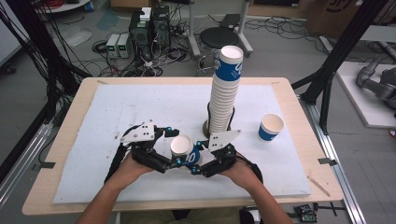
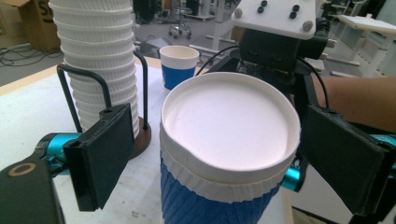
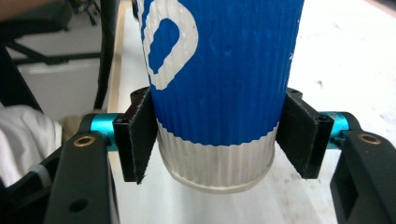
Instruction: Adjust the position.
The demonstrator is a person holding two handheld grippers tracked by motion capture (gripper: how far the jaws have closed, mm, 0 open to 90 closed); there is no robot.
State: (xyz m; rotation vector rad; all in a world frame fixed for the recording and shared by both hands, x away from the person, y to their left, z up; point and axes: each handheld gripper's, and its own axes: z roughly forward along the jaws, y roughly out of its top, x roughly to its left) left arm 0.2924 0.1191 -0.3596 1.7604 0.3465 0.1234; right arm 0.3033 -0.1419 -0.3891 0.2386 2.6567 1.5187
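Observation:
A blue and white ribbed paper cup (image 1: 183, 148) is held at the front middle of the white mat (image 1: 140, 105), mouth up and leaning a little. My right gripper (image 1: 196, 157) is shut on its lower part; in the right gripper view both pads (image 3: 137, 140) press the cup's (image 3: 219, 84) sides just above its base. My left gripper (image 1: 176, 147) is open around the same cup (image 2: 229, 135) near its rim, and a gap shows between the left pad (image 2: 100, 158) and the cup wall.
A tall stack of the same cups (image 1: 224, 93) stands in a black wire holder just behind the grippers. One single cup (image 1: 271, 127) stands upright at the right of the mat. The wooden table edge (image 1: 299, 116) runs along the right.

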